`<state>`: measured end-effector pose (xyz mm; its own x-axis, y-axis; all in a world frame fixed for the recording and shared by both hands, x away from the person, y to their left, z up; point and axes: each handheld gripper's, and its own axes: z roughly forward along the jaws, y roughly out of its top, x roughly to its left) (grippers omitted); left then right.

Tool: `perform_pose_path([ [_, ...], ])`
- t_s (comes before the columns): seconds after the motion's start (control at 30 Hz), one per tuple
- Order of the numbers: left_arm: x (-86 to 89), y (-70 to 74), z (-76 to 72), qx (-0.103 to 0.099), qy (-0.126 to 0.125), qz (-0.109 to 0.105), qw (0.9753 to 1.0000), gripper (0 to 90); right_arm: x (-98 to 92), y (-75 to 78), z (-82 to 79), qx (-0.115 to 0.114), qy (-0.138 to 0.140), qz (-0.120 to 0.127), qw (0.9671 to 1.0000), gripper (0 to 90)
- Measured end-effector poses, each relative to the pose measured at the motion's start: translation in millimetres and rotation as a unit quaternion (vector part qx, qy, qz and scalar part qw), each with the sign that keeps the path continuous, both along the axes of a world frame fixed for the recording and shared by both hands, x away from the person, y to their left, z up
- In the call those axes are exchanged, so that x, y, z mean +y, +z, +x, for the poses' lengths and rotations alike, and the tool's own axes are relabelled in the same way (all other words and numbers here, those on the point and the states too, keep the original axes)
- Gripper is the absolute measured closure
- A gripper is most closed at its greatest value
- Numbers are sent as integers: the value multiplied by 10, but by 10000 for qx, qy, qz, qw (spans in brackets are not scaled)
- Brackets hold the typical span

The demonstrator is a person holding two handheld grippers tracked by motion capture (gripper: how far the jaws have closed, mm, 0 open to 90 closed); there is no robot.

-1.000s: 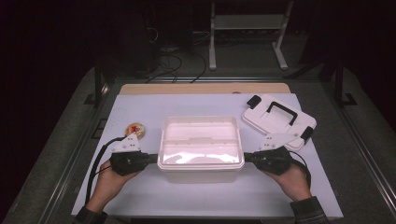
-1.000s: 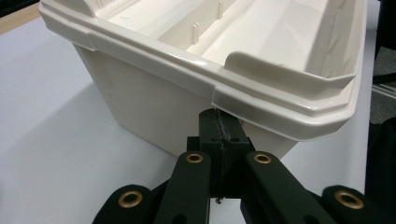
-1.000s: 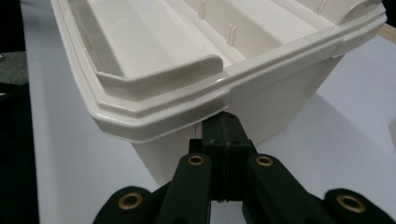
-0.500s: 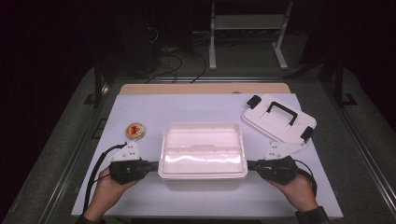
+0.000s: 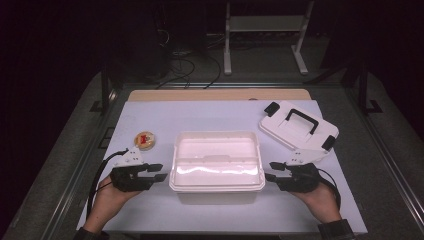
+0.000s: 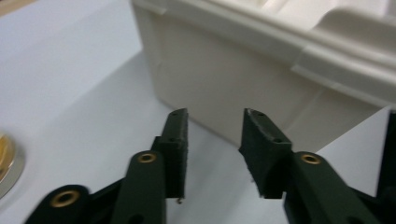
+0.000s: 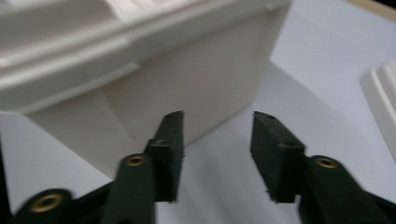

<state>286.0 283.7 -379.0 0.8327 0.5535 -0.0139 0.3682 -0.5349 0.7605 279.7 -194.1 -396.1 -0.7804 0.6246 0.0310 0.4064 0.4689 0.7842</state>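
A white open plastic box (image 5: 217, 160) sits in the middle of the white table top. My left gripper (image 5: 161, 173) is just off its left end, open and holding nothing. In the left gripper view the two jaws (image 6: 215, 126) are spread, and the box's side wall (image 6: 243, 88) is a short way beyond them. My right gripper (image 5: 270, 173) mirrors this at the right end, also open and apart from the box. The right gripper view has its gripper (image 7: 217, 126) in front of the box wall (image 7: 177, 79).
The box's white lid (image 5: 298, 131) with a black handle and black clips lies tilted at the back right, its edge (image 7: 385, 98) in the right gripper view. A small round dish (image 5: 145, 140) with something red sits left of the box. A wooden strip (image 5: 217, 95) borders the table's far edge.
Both grippers were against the box's ends and brought it a little toward the person. They have since let go and drawn slightly outward, with their jaws open.
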Motion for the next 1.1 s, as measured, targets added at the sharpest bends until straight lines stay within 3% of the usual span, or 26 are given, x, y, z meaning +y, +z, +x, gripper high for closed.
perform_pose_path([
  [0.13,40,-59,53,33,132,168,9998,434,-95,-123,51,41,-441,-138,9989,293],
  [0.17,51,-79,76,49,170,247,9995,390,-167,-189,70,94,-662,-150,9977,238],
  [0.37,94,-139,130,133,253,423,9987,301,-349,-360,100,232,-1091,-220,9935,135],
  [0.5,131,-199,163,227,332,587,9975,243,-436,-477,86,321,-1349,-365,9897,133],
  [0.67,166,-257,195,291,406,682,9964,180,-496,-597,54,422,-1423,-548,9874,98],
  [0.97,217,-328,293,278,607,973,9930,111,-516,-620,52,397,-1410,-449,9882,92],
  [1.1,234,-307,326,281,644,964,9929,110,-517,-622,51,398,-1412,-442,9882,92],
])
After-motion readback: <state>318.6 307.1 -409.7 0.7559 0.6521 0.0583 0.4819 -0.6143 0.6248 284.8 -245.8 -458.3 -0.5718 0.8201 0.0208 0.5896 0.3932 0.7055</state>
